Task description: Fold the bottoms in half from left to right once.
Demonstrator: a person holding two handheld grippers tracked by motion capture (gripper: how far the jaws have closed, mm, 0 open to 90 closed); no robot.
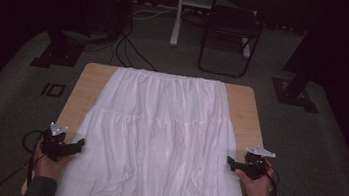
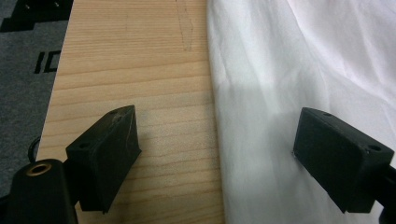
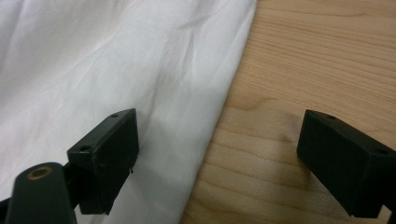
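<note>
A white pleated skirt (image 1: 157, 136) lies spread flat over the wooden table (image 1: 85, 87), waistband at the far end and hem hanging over the near edge. My left gripper (image 1: 79, 144) hovers at the skirt's left edge, open, with one jaw over bare wood and the other over the cloth (image 2: 289, 93). At the skirt's right edge my right gripper (image 1: 229, 161) is open too, straddling the cloth edge (image 3: 140, 84) and the wood (image 3: 317, 74). Nothing is held between either pair of jaws.
Bare strips of tabletop (image 1: 248, 114) run along both sides of the skirt. Grey carpet surrounds the table. A black folding chair (image 1: 231, 32), a white stand leg (image 1: 177, 17), cables (image 1: 127, 52) and dark stand bases (image 1: 297, 90) lie beyond the far end.
</note>
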